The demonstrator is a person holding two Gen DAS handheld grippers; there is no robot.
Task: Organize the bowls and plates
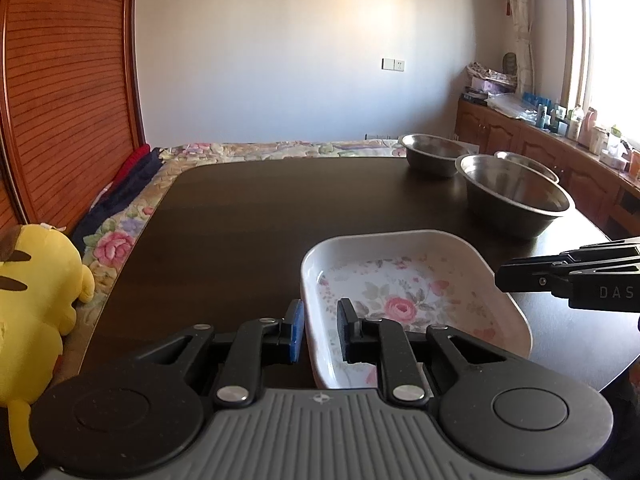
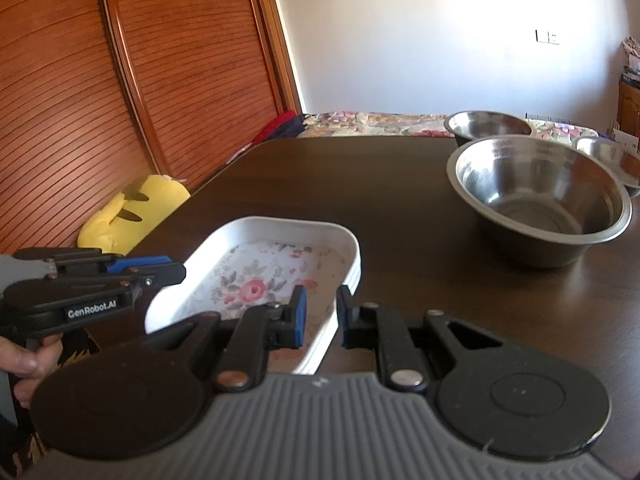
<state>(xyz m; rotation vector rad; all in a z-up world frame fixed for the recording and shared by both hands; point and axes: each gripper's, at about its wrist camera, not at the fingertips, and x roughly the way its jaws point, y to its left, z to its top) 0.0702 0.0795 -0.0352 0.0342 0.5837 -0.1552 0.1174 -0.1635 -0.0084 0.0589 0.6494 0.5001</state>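
Observation:
A white rectangular dish (image 1: pixel 400 236) (image 2: pixel 280 222) with a rose pattern inside lies on the near part of the dark table (image 1: pixel 240 220) (image 2: pixel 380 184). My left gripper (image 1: pixel 320 320) (image 2: pixel 182 272) is shut on the dish's left rim, blue pad outside and black pad inside. My right gripper (image 2: pixel 323 312) (image 1: pixel 500 280) is shut on the right rim in the same way. I cannot tell whether the dish is lifted off the table. Three steel bowls stand at the far right: a large one (image 1: pixel 516 200) (image 2: pixel 540 200), one behind it (image 1: pixel 432 152) (image 2: pixel 488 126), and a partly hidden third (image 1: pixel 528 164) (image 2: pixel 612 156).
A yellow plush toy (image 1: pixel 36 300) (image 2: pixel 132 212) leans by the table's left edge, on a flowered bed cover (image 1: pixel 280 148). A slatted wooden wardrobe (image 1: pixel 60 100) stands left; cluttered wooden cabinets (image 1: pixel 520 140) run under the window on the right. A hand (image 2: pixel 24 360) holds the left gripper.

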